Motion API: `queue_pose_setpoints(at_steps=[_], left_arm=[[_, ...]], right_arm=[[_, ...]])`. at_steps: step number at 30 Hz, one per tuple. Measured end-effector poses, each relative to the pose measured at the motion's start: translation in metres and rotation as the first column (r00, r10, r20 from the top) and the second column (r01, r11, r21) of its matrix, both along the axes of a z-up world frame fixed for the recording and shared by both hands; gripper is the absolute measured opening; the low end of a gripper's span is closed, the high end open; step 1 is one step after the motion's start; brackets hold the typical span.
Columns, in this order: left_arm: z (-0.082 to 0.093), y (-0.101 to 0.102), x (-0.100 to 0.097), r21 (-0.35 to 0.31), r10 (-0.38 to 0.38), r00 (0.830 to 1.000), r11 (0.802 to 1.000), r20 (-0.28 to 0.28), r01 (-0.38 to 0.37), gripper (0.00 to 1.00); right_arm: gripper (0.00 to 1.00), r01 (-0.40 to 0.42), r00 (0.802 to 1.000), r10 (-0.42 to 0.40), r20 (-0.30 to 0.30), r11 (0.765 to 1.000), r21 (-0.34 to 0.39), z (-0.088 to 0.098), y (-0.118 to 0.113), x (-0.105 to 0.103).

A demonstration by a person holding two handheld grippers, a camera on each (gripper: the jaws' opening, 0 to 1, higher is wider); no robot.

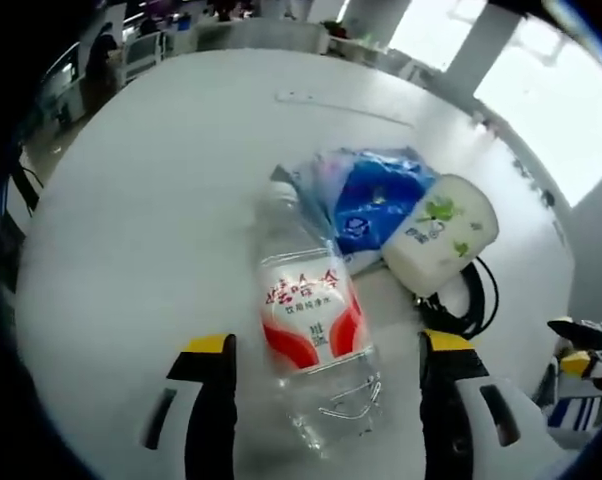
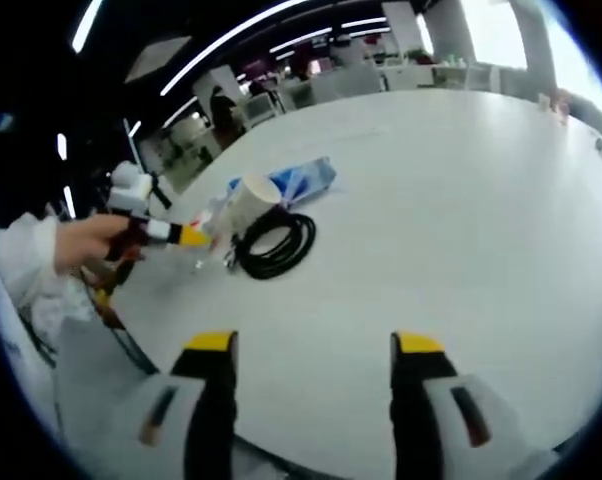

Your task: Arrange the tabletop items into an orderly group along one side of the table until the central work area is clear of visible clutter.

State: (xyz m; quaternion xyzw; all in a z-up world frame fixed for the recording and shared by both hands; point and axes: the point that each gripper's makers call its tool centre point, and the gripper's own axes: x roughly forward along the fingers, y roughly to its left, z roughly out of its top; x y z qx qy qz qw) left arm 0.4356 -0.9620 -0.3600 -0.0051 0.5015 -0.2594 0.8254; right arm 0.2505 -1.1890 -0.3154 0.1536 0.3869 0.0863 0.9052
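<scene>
In the left gripper view the left gripper (image 1: 326, 375) stands with its jaws spread wide on either side of a clear plastic water bottle (image 1: 316, 335), which lies on its side on the white table (image 1: 151, 200) with its red-and-white label up and its neck pointing away; neither jaw visibly presses it. The bottle looks empty or nearly so, thus light, thin-walled and slick, likely to dent or roll under a hard squeeze, so the labelled middle seems the best hold, taken gently. Just beyond it lie a blue plastic packet (image 1: 376, 200) and a white tissue pack with green leaf print (image 1: 441, 235), touching one another, with a black coiled cable (image 1: 471, 300) under the pack's near edge. The right gripper view, from well apart, shows the whole cluster sitting near the table's left edge, the cable (image 2: 274, 243) as a full loop, the blue packet (image 2: 301, 180) behind it, and a hand (image 2: 86, 245) guiding the left gripper there. The right gripper (image 2: 311, 400) hovers over bare table, jaws apart and holding nothing.
</scene>
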Motion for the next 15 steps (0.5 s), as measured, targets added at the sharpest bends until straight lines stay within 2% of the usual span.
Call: queue_pose_setpoints(at_steps=[7, 13, 15], left_arm=[[-0.0029, 0.0056, 0.0035, 0.062, -0.003, 1.0, 0.998, 0.022, 0.002, 0.62], [-0.0028, 0.0066, 0.0054, 0.059, 0.01, 1.0, 0.998, 0.012, -0.011, 0.59], [-0.0028, 0.0059, 0.0054, 0.057, 0.015, 1.0, 0.998, 0.004, -0.015, 0.55]], right_arm=[[0.6, -0.009, 1.0, 0.009, -0.011, 1.0, 0.006, -0.003, 0.0052, -0.0018], [0.59, -0.021, 1.0, 0.021, -0.013, 1.0, 0.01, -0.0042, 0.0086, 0.0006], [0.59, -0.025, 1.0, 0.025, -0.015, 1.0, 0.01, -0.0043, 0.0101, 0.0014]])
